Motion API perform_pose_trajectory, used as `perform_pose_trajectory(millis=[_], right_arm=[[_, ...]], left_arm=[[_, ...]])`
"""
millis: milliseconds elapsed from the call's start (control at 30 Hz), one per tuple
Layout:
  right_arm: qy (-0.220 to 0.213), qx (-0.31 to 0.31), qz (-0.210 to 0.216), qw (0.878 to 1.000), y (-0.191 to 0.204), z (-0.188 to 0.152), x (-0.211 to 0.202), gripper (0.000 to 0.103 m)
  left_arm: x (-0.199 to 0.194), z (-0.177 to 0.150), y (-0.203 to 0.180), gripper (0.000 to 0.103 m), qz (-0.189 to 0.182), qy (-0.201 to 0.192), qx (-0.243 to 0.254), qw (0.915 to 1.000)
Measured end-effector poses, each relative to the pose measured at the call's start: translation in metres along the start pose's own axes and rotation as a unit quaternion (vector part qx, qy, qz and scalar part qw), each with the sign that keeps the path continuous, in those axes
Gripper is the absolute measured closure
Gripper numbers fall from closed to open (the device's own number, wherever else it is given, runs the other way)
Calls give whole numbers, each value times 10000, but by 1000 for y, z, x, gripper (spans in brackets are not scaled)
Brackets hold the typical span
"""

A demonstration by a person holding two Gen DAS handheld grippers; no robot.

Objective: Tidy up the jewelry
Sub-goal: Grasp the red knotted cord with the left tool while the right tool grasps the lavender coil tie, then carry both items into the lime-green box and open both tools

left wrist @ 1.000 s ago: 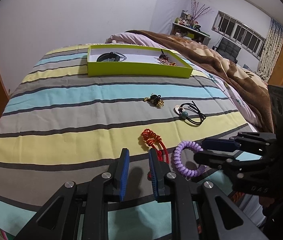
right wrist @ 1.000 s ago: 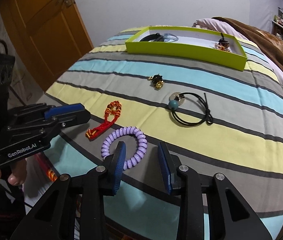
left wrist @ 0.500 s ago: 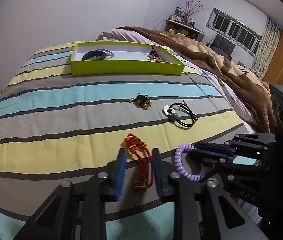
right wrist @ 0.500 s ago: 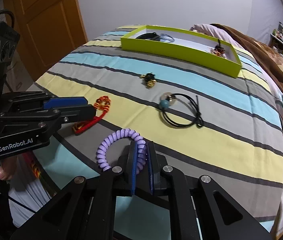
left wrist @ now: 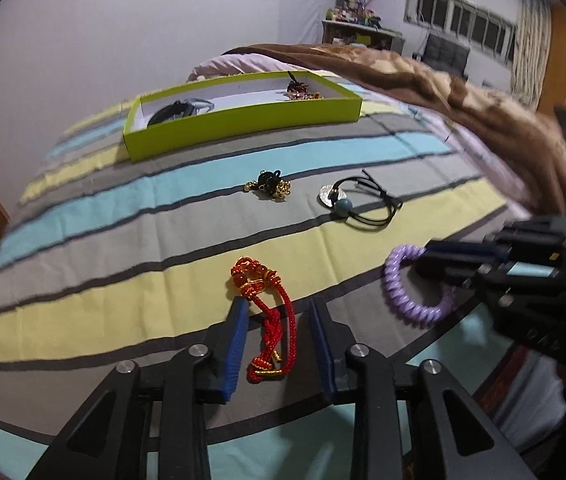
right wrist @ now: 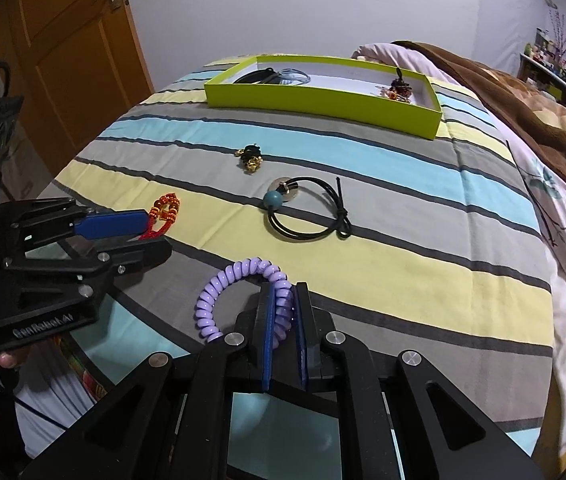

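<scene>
Right wrist view: right gripper (right wrist: 283,320) pinches the purple coiled plastic bracelet (right wrist: 239,292) near the striped bedspread's (right wrist: 403,216) front edge, while the left gripper (left wrist: 279,336), spread, straddles the red braided cord bracelet (left wrist: 267,320).

The bedspread (right wrist: 403,208) is striped grey, yellow and light blue with thin dark lines. The far box (right wrist: 323,100) is lime green, white inside. Near lie a lilac coil (right wrist: 219,292) and a red-and-gold cord (left wrist: 271,320). The blanket (left wrist: 463,92) is brown.
</scene>
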State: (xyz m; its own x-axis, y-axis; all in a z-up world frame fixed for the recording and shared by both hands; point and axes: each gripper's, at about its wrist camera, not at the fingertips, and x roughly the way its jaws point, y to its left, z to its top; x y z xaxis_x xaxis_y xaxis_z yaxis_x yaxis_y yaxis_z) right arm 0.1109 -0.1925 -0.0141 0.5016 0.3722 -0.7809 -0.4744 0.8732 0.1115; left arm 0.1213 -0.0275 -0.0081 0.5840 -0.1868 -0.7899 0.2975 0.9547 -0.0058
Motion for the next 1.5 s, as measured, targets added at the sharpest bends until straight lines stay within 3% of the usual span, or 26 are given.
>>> perform_pose_trajectory(millis=[133,400,867,1500], right_arm=[[-17,37,18,10000,-2,-1,-1,94],[-113,98,58,9999,-3,-2,-6,94],[-414,246,98,9988,-8,5,-23,94],[-791,265,-65,9965,-26,64,-21,94]], left_arm=[[-1,0,-1,92,103,5,80,9999],[-7,-3,6,93,-42,-75,-64,9999],[-37,3,17,93,-365,-603,-483,9963],[-28,56,48,93,-171,-861,-718,9935]])
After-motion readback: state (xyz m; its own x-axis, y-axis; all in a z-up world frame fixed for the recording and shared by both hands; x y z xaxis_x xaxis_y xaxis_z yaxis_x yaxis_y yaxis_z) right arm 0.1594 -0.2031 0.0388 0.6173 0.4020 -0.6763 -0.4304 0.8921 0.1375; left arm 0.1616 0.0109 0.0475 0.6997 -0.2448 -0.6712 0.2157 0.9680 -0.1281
